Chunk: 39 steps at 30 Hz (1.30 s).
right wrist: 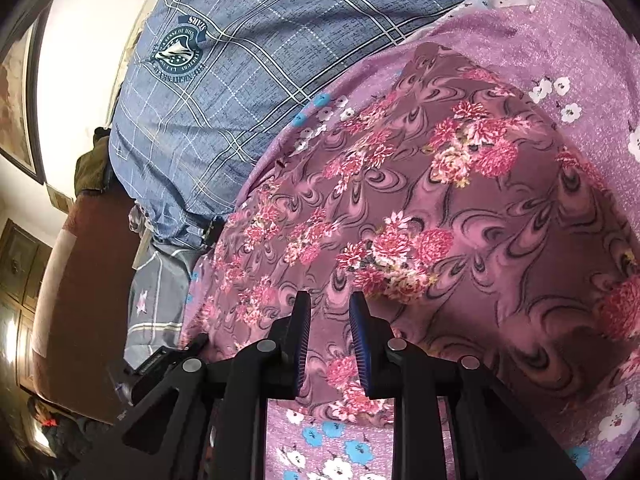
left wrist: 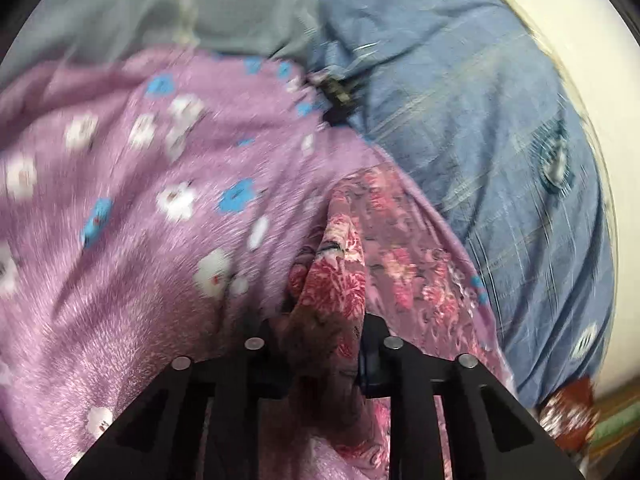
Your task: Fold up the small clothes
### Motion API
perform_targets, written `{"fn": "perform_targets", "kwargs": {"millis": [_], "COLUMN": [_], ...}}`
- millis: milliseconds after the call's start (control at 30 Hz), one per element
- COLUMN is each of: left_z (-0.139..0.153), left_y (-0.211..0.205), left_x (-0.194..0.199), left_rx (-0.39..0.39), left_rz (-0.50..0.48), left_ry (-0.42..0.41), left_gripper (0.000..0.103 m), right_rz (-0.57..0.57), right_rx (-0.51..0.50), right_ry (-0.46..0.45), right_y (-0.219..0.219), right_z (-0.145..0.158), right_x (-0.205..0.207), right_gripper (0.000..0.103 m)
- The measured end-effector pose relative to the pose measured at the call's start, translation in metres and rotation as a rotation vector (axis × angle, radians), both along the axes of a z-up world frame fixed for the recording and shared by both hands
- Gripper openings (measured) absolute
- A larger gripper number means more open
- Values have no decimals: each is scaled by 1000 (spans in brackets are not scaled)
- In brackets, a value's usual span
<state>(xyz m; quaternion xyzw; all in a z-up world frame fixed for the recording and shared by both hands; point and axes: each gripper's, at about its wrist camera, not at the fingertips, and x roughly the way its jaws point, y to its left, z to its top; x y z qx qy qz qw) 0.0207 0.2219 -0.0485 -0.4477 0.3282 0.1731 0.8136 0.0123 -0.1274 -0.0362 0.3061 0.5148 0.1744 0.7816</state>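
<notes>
The left gripper point(left wrist: 324, 356) is closed on a bunched edge of the floral garment point(left wrist: 340, 280), which rises between its jaws toward 12 o'clock in the left wrist view; this pinch gives control of one edge so it can be carried over the rest of the cloth. That view is motion-blurred, so the exact fold line cannot be read. The right gripper point(right wrist: 330, 344) is parted and holds nothing; its blue-ribbed pads point(right wrist: 358, 344) hover just above the same garment point(right wrist: 420, 208), which lies spread flat across the purple flowered blanket point(right wrist: 560, 40). The spread position is judged to serve as the folding surface: the blanket gives soft, even backing. A blue plaid pillow point(right wrist: 224, 80) sits at 11 o'clock in the right view, beside the garment. The right gripper appears placed to pin or take a second edge.
</notes>
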Motion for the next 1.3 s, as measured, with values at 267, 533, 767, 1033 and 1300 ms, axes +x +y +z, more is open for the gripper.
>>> {"fn": "perform_targets", "kwargs": {"millis": [267, 533, 767, 1033, 1300], "left_z": [80, 112, 76, 85, 37], "left_y": [-71, -203, -298, -205, -156], "left_x": [18, 52, 97, 64, 68], "left_rx": [255, 404, 291, 293, 206], "left_rz": [-217, -516, -755, -645, -543], "left_ry": [-141, -182, -86, -151, 66], "left_gripper": [15, 13, 35, 71, 71], "right_rz": [-82, -229, -385, -379, -342], "right_rx": [18, 65, 129, 229, 163], "right_ry": [2, -27, -22, 4, 69], "right_y": [-27, -87, -149, -151, -118], "right_z": [1, 10, 7, 1, -11], "right_x": [0, -5, -10, -4, 9], "right_gripper": [23, 23, 23, 50, 64]}}
